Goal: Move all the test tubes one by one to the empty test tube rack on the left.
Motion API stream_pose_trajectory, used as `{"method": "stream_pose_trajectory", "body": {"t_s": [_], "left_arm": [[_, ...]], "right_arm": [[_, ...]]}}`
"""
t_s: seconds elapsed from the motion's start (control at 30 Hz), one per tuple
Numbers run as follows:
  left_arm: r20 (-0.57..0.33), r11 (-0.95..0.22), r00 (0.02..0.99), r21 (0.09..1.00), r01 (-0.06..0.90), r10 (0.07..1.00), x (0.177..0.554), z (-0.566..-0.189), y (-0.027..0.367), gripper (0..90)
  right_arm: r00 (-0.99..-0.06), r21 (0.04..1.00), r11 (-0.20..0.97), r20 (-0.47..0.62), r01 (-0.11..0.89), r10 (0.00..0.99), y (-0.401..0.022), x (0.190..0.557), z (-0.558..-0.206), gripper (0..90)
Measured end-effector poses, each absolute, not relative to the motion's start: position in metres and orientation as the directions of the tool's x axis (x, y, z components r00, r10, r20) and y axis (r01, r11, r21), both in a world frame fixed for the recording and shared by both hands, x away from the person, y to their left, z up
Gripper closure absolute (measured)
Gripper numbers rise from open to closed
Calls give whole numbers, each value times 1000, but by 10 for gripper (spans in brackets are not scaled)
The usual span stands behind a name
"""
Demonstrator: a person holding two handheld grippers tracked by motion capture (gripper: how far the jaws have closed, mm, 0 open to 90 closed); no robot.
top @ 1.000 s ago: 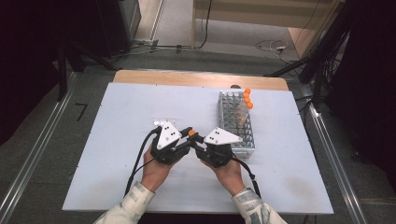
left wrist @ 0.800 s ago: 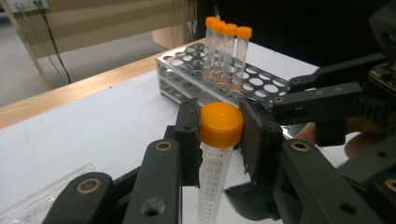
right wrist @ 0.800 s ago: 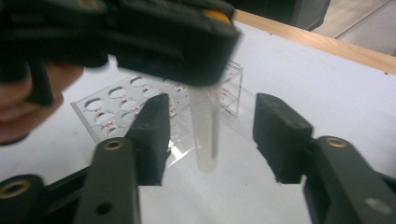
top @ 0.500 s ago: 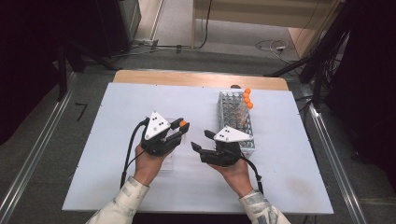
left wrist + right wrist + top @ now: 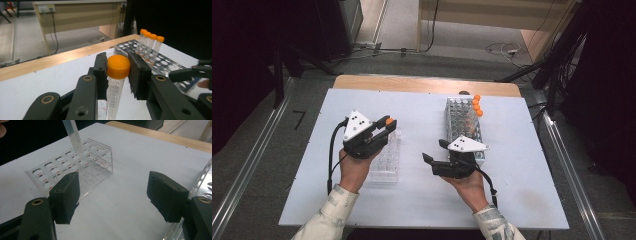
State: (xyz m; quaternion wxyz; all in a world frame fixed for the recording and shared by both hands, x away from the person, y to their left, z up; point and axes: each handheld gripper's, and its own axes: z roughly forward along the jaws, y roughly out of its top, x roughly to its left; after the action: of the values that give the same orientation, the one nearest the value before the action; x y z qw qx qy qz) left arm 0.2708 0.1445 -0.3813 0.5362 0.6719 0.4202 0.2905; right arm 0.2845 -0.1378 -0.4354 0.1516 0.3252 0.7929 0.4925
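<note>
One clear plastic tube with an orange screw cap [image 5: 117,72] sits clamped between the left gripper [image 5: 382,131] fingers, left of centre in the high view, hanging above the clear acrylic rack [image 5: 385,159] on the white surface [image 5: 422,115]. Judgement: light, stiff, thin-walled; smooth wall likely slippery, so the ribbed cap or just under it is the best hold, as now. Right gripper [image 5: 113,195], lower centre, has just been opening; fingers apart, nothing between them. Metal rack [image 5: 460,125] with four more capped tubes [image 5: 475,105] stands at upper right.
</note>
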Motion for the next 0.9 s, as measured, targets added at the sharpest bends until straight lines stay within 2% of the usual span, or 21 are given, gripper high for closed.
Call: {"method": "stream_pose_trajectory", "body": {"t_s": [0.37,0.7,0.9], "left_arm": [[-53,-60,369,956,287,928,301,-389,170,703],[-67,-53,367,950,307,928,312,-400,176,703],[-64,-74,374,936,343,925,315,-421,174,701]], "right_arm": [[-737,881,303,73,363,672,-139,285,-435,257],[-730,881,295,78,369,679,-145,286,-435,262],[-733,882,299,74,365,677,-146,286,-436,267]]}}
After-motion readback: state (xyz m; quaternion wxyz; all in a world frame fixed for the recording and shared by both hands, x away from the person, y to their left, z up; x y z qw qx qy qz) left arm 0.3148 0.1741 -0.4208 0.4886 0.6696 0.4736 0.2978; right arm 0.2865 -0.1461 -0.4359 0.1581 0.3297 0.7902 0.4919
